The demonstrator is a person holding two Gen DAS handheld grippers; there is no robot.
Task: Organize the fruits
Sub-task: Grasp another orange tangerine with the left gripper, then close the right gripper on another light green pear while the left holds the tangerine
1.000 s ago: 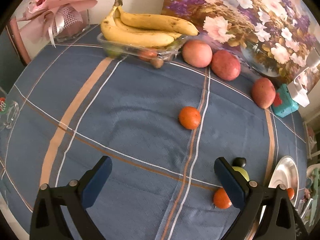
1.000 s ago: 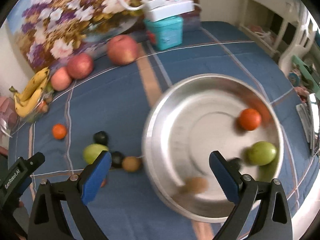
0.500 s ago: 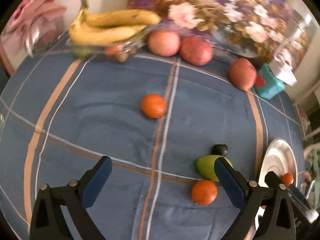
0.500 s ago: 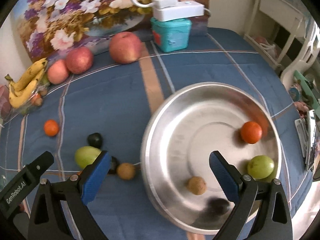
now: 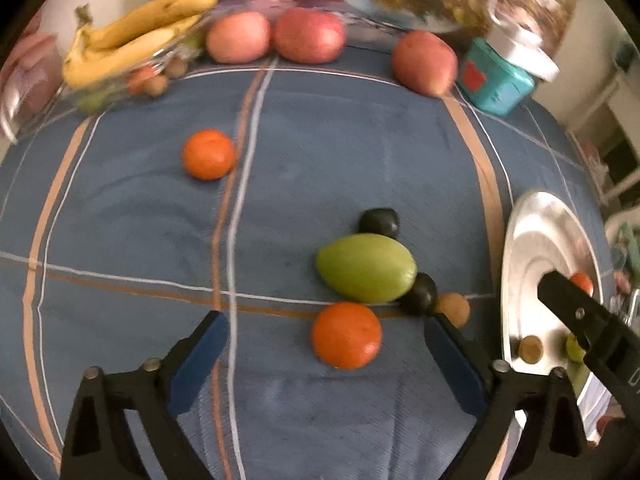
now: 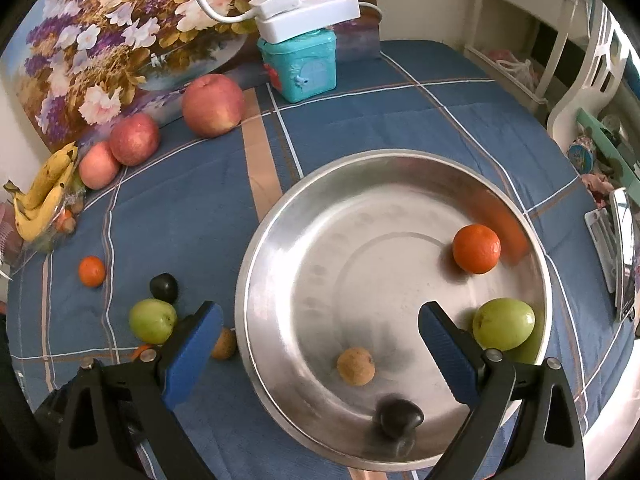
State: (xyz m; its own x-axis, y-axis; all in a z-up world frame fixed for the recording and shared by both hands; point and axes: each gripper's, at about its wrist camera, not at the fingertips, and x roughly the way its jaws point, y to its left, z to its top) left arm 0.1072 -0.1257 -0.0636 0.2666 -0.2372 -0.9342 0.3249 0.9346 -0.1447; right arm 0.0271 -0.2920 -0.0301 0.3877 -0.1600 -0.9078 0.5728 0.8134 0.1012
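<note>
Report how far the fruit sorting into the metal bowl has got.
Partly done. The metal bowl holds four pieces: an orange, a green fruit, a small brown fruit and a dark plum. Nothing is in hand: the left gripper, jaws just closing, hangs over a loose orange; the right gripper is open. Still on the cloth: a green fruit, two dark plums, a brown fruit, another orange.

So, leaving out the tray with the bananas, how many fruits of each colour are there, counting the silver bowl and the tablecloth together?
Orange fruits: 3
Green fruits: 2
Dark fruits: 3
Small brown fruits: 2
Red apples: 3
Total: 13
</note>
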